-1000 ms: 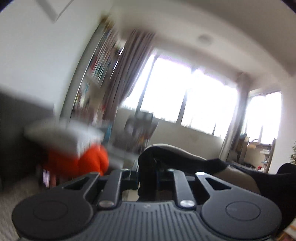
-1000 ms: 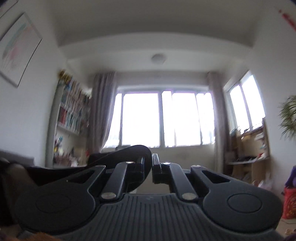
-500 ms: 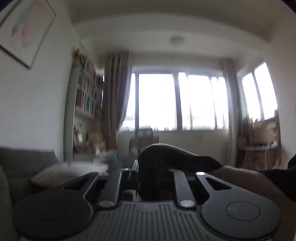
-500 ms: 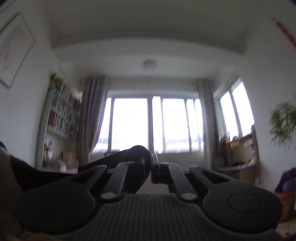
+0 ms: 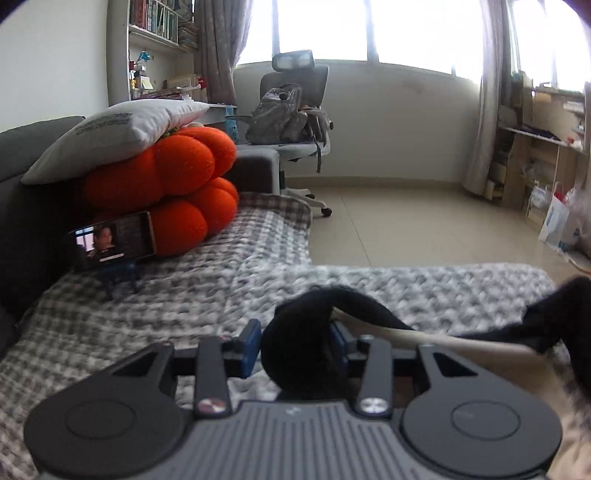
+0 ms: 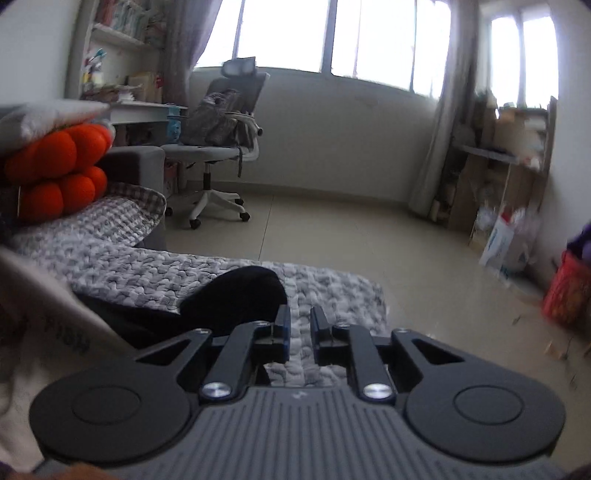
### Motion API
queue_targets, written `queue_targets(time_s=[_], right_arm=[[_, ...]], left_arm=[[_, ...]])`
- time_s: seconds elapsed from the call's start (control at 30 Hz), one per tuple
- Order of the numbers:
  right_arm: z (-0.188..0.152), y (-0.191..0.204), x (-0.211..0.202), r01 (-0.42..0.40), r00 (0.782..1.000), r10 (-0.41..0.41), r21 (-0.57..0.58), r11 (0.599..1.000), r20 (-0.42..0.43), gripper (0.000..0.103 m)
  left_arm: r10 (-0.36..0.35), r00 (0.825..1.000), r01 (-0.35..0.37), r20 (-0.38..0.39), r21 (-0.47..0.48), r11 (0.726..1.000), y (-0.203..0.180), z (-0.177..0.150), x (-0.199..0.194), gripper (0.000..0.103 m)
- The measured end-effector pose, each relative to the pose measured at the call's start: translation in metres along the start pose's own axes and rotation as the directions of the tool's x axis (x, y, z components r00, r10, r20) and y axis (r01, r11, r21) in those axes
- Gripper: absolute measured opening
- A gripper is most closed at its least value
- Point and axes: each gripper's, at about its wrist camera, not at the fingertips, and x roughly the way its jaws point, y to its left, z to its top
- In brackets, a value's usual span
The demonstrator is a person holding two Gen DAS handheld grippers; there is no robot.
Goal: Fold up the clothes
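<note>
Both grippers now sit low over the checked blanket (image 5: 229, 295), jaws opening.

A pillow (image 5: 110, 136) lies on the pumpkin cushions (image 5: 166, 192), with a phone (image 5: 112, 240) in front. The office chair (image 5: 291, 122) stands behind, maybe near a desk.

Bright daylight comes through a wide window (image 5: 369, 29) flanked by grey curtains (image 5: 218, 48). Below it runs a pale wall (image 6: 351, 140) and a beige tiled floor (image 6: 332, 236). A grey office chair (image 5: 295, 110) with a bag on its seat stands by a white desk (image 6: 144, 109) and a bookshelf (image 5: 159, 22). A dark sofa (image 5: 37, 129) carries a checked blanket (image 5: 221, 273), orange cushions (image 5: 173, 184), a white pillow (image 5: 118, 125) and a phone (image 5: 114, 240) on a stand. Wooden shelves (image 5: 539, 140) crowd the right corner.
</note>
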Motion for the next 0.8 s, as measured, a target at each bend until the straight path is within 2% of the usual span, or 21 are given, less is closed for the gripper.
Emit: queue_targets(time_s=[0.1,0.23,0.3,0.4,0.43,0.5,0.53,0.63,0.8], right_arm=[[0.009,0.002,0.000,0.000,1.000,0.000,0.018,1.000,0.013,0.016],[0.019,0.016,-0.001,-0.053,0.999,0.053,-0.001,0.999,0.007,0.016],[0.023,0.022,-0.001,-0.083,0.997,0.083,-0.011,0.997,-0.012,0.016],[0.025,0.020,0.011,-0.133,0.990,0.134,0.035,0.991,-0.048,0.017],[0.025,0.021,0.017,-0.138,0.988,0.140,0.042,0.990,-0.063,0.021],[0.025,0.023,0.026,-0.142,0.985,0.145,0.039,0.989,-0.089,0.043],[0.025,0.024,0.029,-0.148,0.984,0.151,0.033,0.988,-0.095,0.059],[0.022,0.026,0.038,-0.170,0.977,0.172,0.032,0.985,-0.126,0.061],[0.010,0.024,0.049,-0.134,0.976,0.129,-0.012,0.991,-0.176,0.061]], left_arm=[[0.003,1.000,-0.003,0.002,-0.037,0.999,0.013,0.003,-0.008,0.044],[-0.039,0.999,0.038,-0.009,-0.092,0.995,0.026,-0.004,-0.015,0.062],[-0.057,0.998,0.053,-0.034,-0.091,0.994,0.026,-0.012,-0.013,0.062],[-0.076,0.994,0.069,-0.074,-0.095,0.993,0.026,-0.022,-0.005,0.065],[-0.082,0.993,0.072,-0.087,-0.104,0.992,0.027,-0.025,-0.001,0.068],[-0.091,0.990,0.077,-0.111,-0.120,0.990,0.027,-0.031,0.009,0.070],[-0.091,0.988,0.076,-0.124,-0.121,0.990,0.025,-0.033,0.014,0.070],[-0.096,0.983,0.076,-0.156,-0.131,0.988,0.021,-0.040,0.026,0.070],[-0.112,0.983,0.089,-0.147,-0.157,0.984,0.022,-0.045,0.026,0.070]])
